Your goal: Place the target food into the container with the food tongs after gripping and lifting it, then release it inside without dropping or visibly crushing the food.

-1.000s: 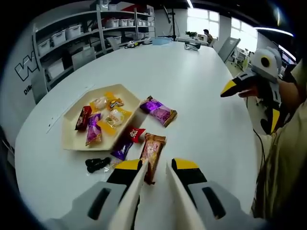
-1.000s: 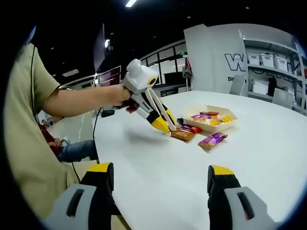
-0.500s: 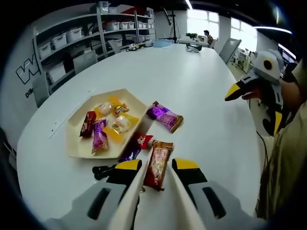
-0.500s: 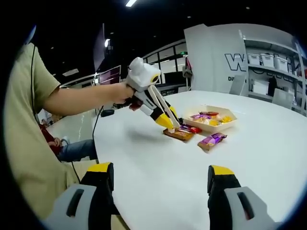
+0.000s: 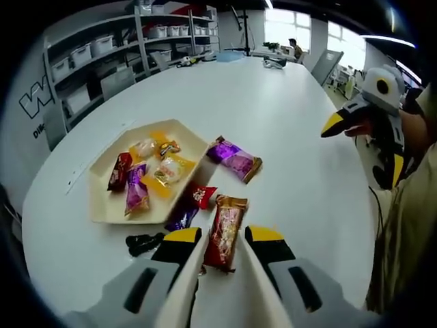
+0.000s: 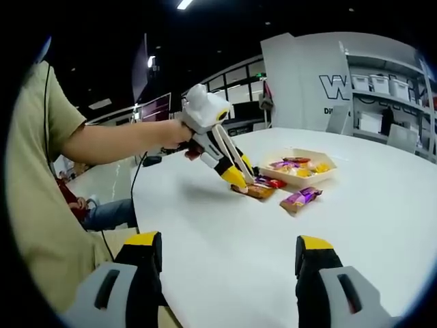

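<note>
The orange-brown snack packet [image 5: 223, 232] is being straddled by the narrowly parted left gripper [image 5: 224, 236] just outside the tray [image 5: 102, 205], its long axis running along the jaws, while the right gripper [image 6: 229, 263] is being held wide open, well apart
</note>
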Demonstrator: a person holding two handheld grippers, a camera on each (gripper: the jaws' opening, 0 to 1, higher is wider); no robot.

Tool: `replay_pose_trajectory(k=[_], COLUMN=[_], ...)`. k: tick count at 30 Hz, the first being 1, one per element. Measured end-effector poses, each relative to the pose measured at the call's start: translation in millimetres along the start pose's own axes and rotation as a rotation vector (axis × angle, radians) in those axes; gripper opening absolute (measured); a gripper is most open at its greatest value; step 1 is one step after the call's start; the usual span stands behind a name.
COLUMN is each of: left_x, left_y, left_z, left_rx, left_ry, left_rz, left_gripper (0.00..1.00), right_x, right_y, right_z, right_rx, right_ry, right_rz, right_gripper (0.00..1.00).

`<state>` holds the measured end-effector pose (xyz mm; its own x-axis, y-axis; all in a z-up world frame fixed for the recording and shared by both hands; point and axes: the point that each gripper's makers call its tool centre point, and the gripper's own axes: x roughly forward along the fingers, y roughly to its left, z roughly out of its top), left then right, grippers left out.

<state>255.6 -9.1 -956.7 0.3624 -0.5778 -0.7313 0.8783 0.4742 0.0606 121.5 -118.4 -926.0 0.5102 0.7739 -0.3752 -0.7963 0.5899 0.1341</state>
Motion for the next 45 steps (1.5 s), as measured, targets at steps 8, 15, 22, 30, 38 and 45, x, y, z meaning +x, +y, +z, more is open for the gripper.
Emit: replay_pose_trajectory(k=[8, 15, 22, 30, 38, 45], left_x=[2, 4, 4, 3, -5, -15], left_y=[1.1, 0.5, 1.5, 1.3, 2.6, -0.1], left_z=[-1.2, -1.9, -2.8, -4.1, -1.3, 9.6], left_rx=[0.000, -0.006, -0.032, -0.039, -0.041, -0.031], left_ry=[0.006, 0.007, 0.001, 0.012, 0.004, -0.017], left_rz=[0.003, 0.000, -0.011, -0.006, 0.004, -0.002], left_gripper=[0.23, 0.23, 0.23, 0.22, 0.22, 0.22], right_x=[1, 0, 0, -2, -1, -1], right_y=[1, 0, 1, 1, 2, 3], right_z=[-1.9, -2.0, -2.0, -2.1, -2.2, -0.8], right_rx=[0.003, 0.004, 0.004, 0.005, 0.004, 0.004], right_ry=[0.004, 0.002, 0.000, -0.002, -0.003, -0.009], right_rz=[0.002, 0.001, 0.002, 0.000, 0.002, 0.004], right_gripper=[0.79, 0.79, 0.79, 0.78, 0.78, 0.78])
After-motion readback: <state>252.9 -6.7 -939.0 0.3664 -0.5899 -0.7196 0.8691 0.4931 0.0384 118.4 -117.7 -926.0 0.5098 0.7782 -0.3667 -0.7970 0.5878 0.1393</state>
